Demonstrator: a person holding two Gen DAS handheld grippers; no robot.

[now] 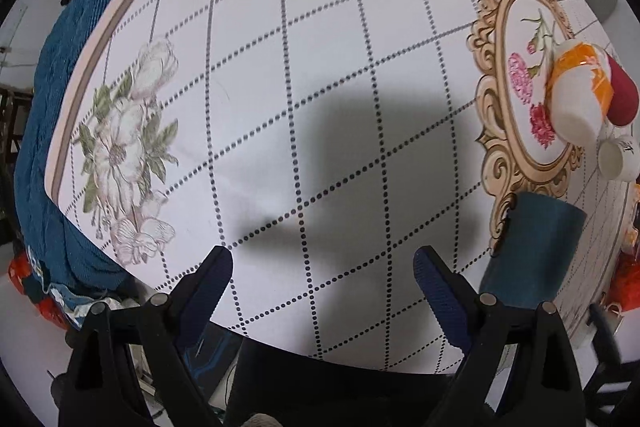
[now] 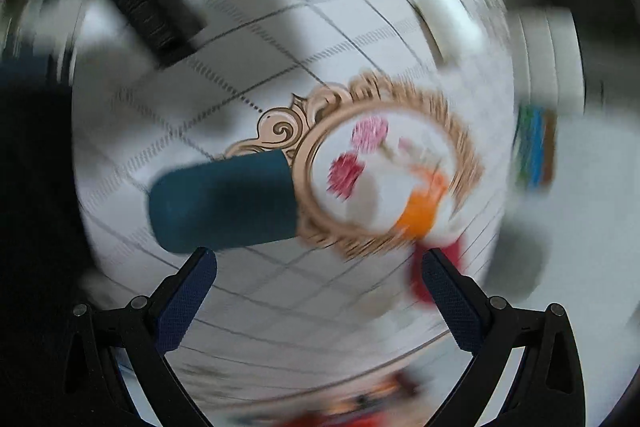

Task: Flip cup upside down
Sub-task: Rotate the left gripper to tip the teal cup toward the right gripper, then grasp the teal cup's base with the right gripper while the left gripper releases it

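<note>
Teal cup [image 2: 224,203] free on the counter [image 1: 320,67], both tools spread.
Right tool [image 2: 320,255] is blurred mid-swing; its finger could knock the cup away.

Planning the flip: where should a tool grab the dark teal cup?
Grip the teal cup across its straight side wall, mid-height, coming from the right tool, whose open jaws already face it. The smooth cylinder shows no handle; blur hides which end is the rim.
</note>
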